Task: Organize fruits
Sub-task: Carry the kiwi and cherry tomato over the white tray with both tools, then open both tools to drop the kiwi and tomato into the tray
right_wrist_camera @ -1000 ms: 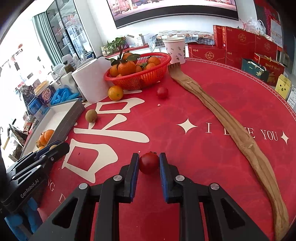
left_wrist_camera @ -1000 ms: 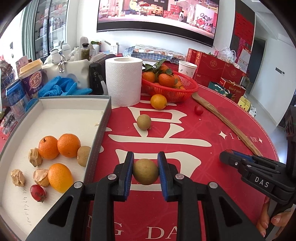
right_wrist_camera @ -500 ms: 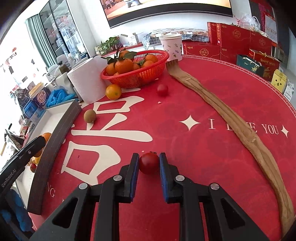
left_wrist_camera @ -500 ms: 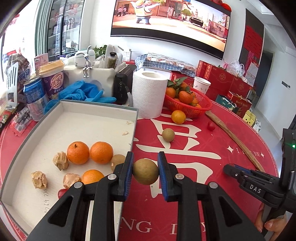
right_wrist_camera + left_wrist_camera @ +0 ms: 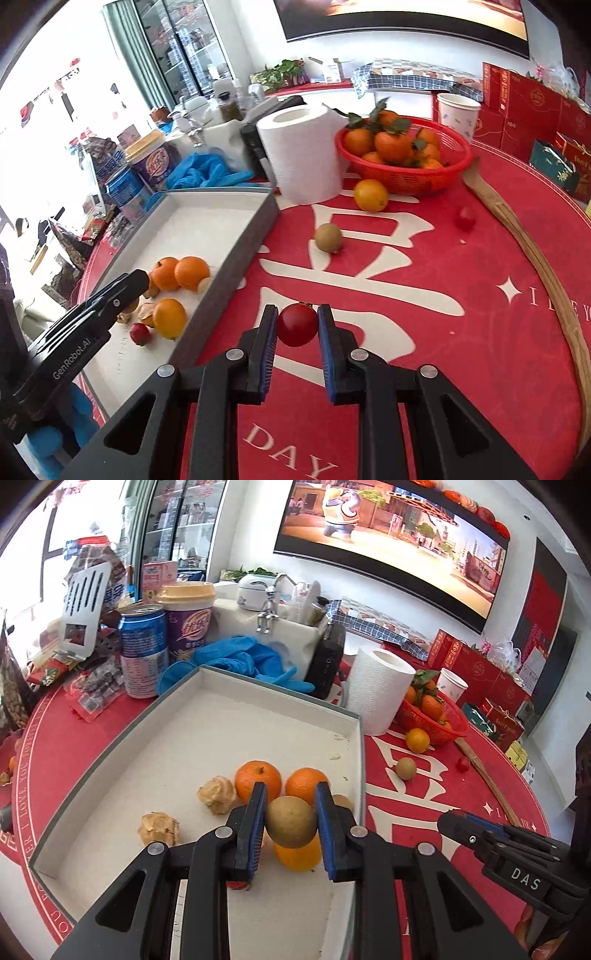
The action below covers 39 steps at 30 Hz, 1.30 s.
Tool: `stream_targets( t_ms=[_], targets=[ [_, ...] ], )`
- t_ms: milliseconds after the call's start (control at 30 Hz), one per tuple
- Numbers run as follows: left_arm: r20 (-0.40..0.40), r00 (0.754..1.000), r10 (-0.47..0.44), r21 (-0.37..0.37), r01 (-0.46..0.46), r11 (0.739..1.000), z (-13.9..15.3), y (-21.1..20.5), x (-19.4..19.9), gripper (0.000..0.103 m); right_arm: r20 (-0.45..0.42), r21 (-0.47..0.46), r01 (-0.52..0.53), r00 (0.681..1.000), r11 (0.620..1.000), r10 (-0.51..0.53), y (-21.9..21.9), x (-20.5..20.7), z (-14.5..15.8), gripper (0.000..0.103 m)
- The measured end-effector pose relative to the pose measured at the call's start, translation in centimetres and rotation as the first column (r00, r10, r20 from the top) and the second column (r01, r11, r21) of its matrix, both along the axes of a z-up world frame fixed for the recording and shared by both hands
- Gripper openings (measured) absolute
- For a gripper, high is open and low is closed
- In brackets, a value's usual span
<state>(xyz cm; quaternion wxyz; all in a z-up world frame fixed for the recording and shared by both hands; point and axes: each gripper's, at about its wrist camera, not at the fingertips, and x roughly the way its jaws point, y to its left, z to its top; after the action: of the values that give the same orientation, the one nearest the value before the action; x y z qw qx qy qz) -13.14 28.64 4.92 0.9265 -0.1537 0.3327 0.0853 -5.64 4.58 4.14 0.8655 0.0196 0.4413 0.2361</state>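
Observation:
My left gripper [image 5: 291,825] is shut on a brown-green kiwi [image 5: 291,826] and holds it above the grey tray [image 5: 184,738], over the oranges [image 5: 258,780] and walnuts [image 5: 217,794] lying there. My right gripper [image 5: 297,325] is shut on a small red fruit [image 5: 297,324] above the red tablecloth, just right of the tray [image 5: 236,251]. On the cloth lie a loose kiwi [image 5: 328,237], an orange [image 5: 370,195] and another red fruit [image 5: 464,218]. The left gripper also shows in the right wrist view [image 5: 122,291].
A red basket of tangerines [image 5: 402,155] and a paper roll [image 5: 301,155] stand behind the tray. Cans, a cup [image 5: 188,624], blue gloves [image 5: 240,657] and clutter crowd the far left. A long wooden strip [image 5: 532,251] curves along the right side.
My left gripper has carried the kiwi leftward from over the cloth to over the tray. My right gripper has moved left towards the tray with the red fruit.

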Motion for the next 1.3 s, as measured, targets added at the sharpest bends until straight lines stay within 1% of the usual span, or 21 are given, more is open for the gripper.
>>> stream_targets(
  t_ms=[200,400,533,667,733,767,800,833,867,900,967,1000,1033,1067,1100,1133,1167,1233,1300],
  targets=[
    [-0.024,0.997,0.075,-0.038,-0.076,0.996,-0.8,3.1,-0.8,0.029,-0.003,0.004,-0.104,0.995,0.995,0.104,5.5,-0.3,0.4,0.023],
    [-0.064,0.987,0.145,-0.076,-0.150,0.986,-1.9,5.2,-1.6,0.028,-0.026,-0.008,-0.185,0.983,0.983,0.184,9.6,-0.8,-0.4,0.023],
    [-0.057,0.984,0.167,-0.077,-0.171,0.982,-1.9,5.8,-2.1,0.028,-0.045,-0.020,-0.208,0.977,0.978,0.207,10.9,-0.9,-1.3,0.023],
    [-0.057,0.982,0.179,-0.072,-0.182,0.981,-1.9,5.9,-2.3,0.029,-0.036,-0.027,-0.223,0.974,0.975,0.222,11.6,-0.9,-1.1,0.023],
    [-0.056,0.981,0.187,-0.070,-0.191,0.979,-1.9,5.9,-2.3,0.031,-0.030,-0.033,-0.236,0.972,0.971,0.235,11.9,-1.0,-1.0,0.023],
    [-0.053,0.980,0.190,-0.071,-0.194,0.978,-1.9,6.0,-2.4,0.038,-0.022,-0.038,-0.240,0.971,0.970,0.239,11.9,-1.1,-1.0,0.023],
    [-0.051,0.978,0.200,-0.069,-0.204,0.977,-1.8,6.0,-2.5,0.054,-0.015,-0.044,-0.247,0.969,0.968,0.246,12.0,-1.2,-0.9,0.023],
    [-0.056,0.973,0.225,-0.062,-0.228,0.972,-1.8,6.1,-2.6,0.059,-0.010,-0.047,-0.250,0.968,0.967,0.250,12.0,-1.3,-0.9,0.023],
    [-0.064,0.966,0.250,-0.062,-0.254,0.965,-1.9,6.4,-2.7,0.071,-0.002,-0.052,-0.249,0.969,0.967,0.249,12.0,-1.3,-0.9,0.024],
    [-0.067,0.963,0.260,-0.085,-0.266,0.960,-2.1,6.8,-2.8,0.078,0.005,-0.051,-0.247,0.969,0.968,0.247,11.9,-1.3,-0.7,0.024],
    [-0.066,0.961,0.268,-0.140,-0.275,0.951,-2.2,7.6,-3.1,0.079,0.019,-0.033,-0.250,0.968,0.968,0.251,11.7,-1.3,-0.4,0.024],
    [-0.065,0.957,0.283,-0.145,-0.289,0.946,-2.2,7.8,-3.3,0.080,0.033,-0.024,-0.255,0.966,0.967,0.256,11.7,-1.4,-0.1,0.033],
    [-0.067,0.948,0.312,-0.135,-0.319,0.938,-2.1,8.0,-3.5,0.080,0.051,-0.025,-0.251,0.966,0.968,0.252,11.6,-1.5,0.3,0.043],
    [-0.067,0.939,0.337,-0.132,-0.343,0.930,-2.0,8.3,-3.7,0.082,0.079,-0.036,-0.229,0.970,0.973,0.232,11.4,-1.6,0.7,0.070],
    [-0.064,0.937,0.344,-0.145,-0.350,0.926,-2.0,8.5,-3.8,0.083,0.114,-0.041,-0.203,0.972,0.978,0.206,11.1,-1.6,1.2,0.097],
    [-0.062,0.938,0.340,-0.163,-0.346,0.924,-2.0,8.7,-3.9,0.083,0.142,-0.029,-0.186,0.972,0.982,0.188,10.6,-1.7,1.7,0.103],
    [-0.067,0.939,0.336,-0.171,-0.343,0.924,-2.0,8.6,-3.9,0.084,0.157,-0.017,-0.178,0.971,0.984,0.178,10.2,-1.7,2.0,0.103],
    [-0.081,0.941,0.328,-0.145,-0.336,0.930,-2.0,8.1,-3.6,0.089,0.159,-0.007,-0.170,0.973,0.985,0.169,9.6,-1.7,2.6,0.103],
    [-0.075,0.945,0.317,-0.107,-0.324,0.940,-1.8,7.3,-3.4,0.091,0.158,-0.027,-0.146,0.976,0.989,0.149,9.0,-1.7,2.8,0.103]
  ],
)
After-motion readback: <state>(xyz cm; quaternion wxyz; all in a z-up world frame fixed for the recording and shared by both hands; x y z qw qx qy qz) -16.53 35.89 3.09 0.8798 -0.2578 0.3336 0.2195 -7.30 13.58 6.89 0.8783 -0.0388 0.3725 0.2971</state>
